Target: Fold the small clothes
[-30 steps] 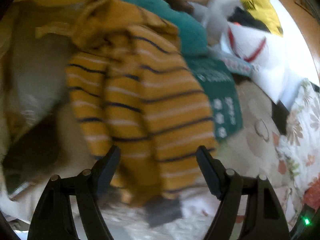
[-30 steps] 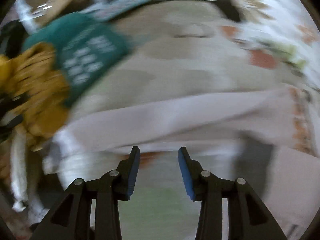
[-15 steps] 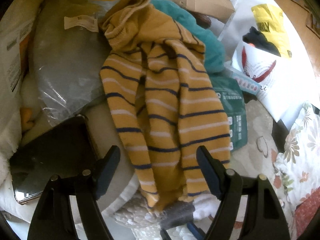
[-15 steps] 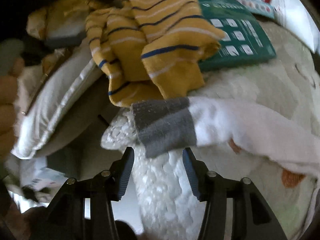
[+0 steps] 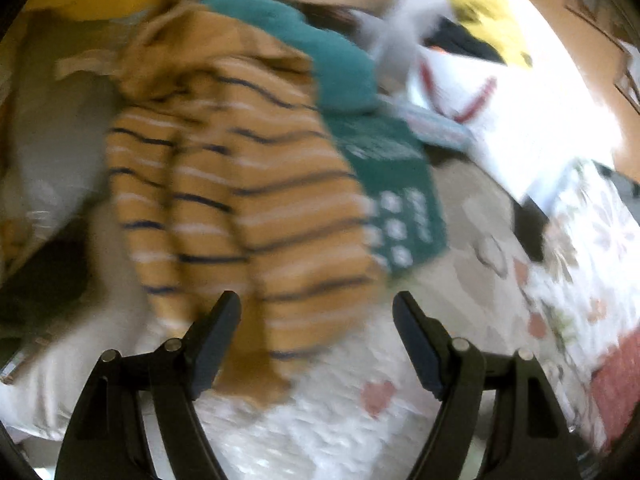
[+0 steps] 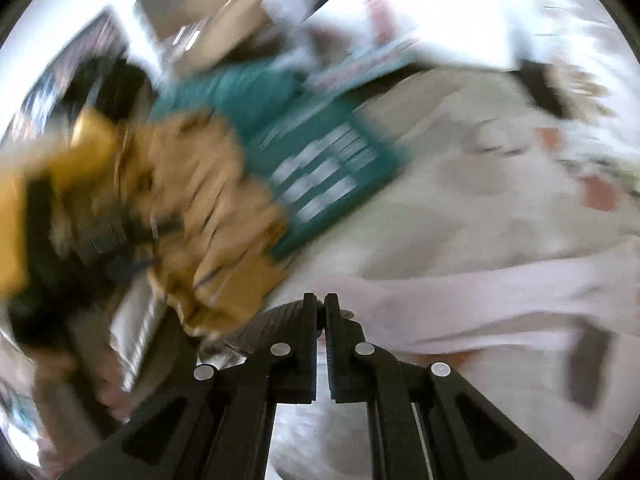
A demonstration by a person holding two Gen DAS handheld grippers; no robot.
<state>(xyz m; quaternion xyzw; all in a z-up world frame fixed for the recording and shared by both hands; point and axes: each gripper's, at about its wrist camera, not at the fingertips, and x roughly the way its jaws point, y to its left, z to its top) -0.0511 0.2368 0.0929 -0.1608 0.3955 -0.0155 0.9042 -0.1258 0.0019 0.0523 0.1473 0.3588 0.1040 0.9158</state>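
Observation:
A mustard-yellow garment with dark and white stripes (image 5: 248, 200) lies crumpled on a pile, just beyond my open, empty left gripper (image 5: 316, 320). It also shows in the right wrist view (image 6: 208, 216), at the left. A white garment with a grey cuff (image 6: 460, 304) stretches to the right across the bed. My right gripper (image 6: 320, 312) is shut on its grey cuff (image 6: 272, 324). Both views are blurred by motion.
A teal garment (image 5: 340, 68) and a teal printed pack (image 5: 392, 188) lie behind the striped garment. White bags (image 5: 492, 92) stand at the back right. A floral bedspread (image 5: 592, 240) covers the right side. A dark flat object (image 5: 44, 276) lies at the left.
My right gripper has closed on the grey cuff of the white garment and swung toward the right. My left gripper stayed open and shifted over the striped garment.

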